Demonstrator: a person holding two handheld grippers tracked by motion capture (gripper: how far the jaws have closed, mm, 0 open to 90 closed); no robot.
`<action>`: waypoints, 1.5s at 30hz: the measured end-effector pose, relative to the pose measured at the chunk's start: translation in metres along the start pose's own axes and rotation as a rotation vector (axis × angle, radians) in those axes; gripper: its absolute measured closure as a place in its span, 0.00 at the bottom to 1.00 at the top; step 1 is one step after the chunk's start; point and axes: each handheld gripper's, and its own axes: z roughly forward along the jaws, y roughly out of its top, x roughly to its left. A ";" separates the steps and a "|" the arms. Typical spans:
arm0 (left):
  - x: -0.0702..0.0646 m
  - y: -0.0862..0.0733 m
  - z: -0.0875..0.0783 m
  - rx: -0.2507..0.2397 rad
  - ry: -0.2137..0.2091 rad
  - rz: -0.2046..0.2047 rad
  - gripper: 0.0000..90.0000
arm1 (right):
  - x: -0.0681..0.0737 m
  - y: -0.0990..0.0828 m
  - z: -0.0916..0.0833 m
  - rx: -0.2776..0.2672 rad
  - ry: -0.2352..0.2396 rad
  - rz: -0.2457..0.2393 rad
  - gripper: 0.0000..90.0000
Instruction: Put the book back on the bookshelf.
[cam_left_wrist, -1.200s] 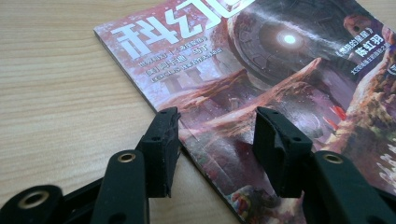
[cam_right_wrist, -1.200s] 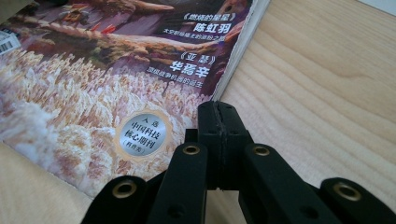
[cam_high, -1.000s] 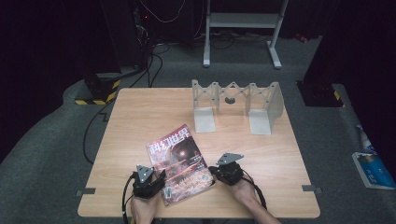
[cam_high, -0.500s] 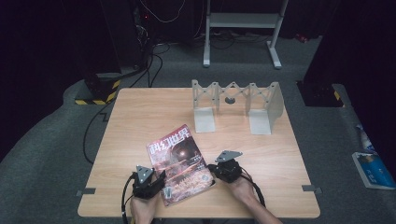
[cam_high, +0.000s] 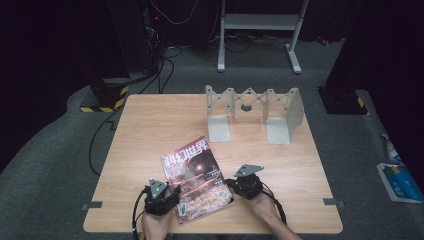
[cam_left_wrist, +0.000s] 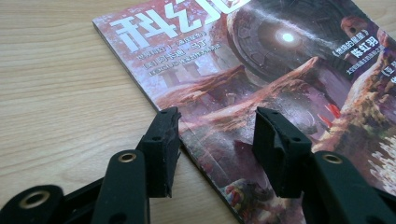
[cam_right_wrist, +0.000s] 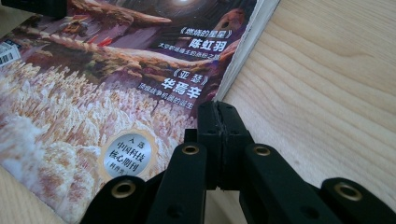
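Magazine (cam_high: 196, 178): lies flat and closed on the wooden table (cam_high: 150, 130), cover up, skewed so its title end points away from the person. It sits at the near half of the table, well apart from the grey folding rack (cam_high: 252, 112) that stands beyond it at the far side.

Left gripper (cam_high: 167, 194): at the magazine's near left corner. In the left gripper view its two black jaws stand about half open, one over bare wood just beside the magazine's spine edge, the other over the cover; nothing is pinched between them (cam_left_wrist: 215, 140).

Right gripper (cam_high: 234, 184): at the magazine's right edge, near its lower corner. In the right gripper view the jaws are pressed together, pad against pad, with nothing between them, the tips just at the page edge (cam_right_wrist: 218, 122). Whether they touch the paper cannot be told.

Hands: one behind each gripper, coming in from the table's near edge.
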 end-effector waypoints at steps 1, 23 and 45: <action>-0.002 0.000 0.000 -0.001 -0.005 -0.003 0.56 | 0.000 0.000 0.000 0.000 0.000 0.000 0.99; -0.029 0.005 0.009 0.016 -0.072 0.043 0.56 | -0.013 -0.028 -0.028 -0.028 -0.016 0.024 0.96; -0.049 0.023 0.029 0.057 -0.161 0.072 0.57 | -0.033 -0.043 -0.046 -0.039 -0.056 0.070 0.95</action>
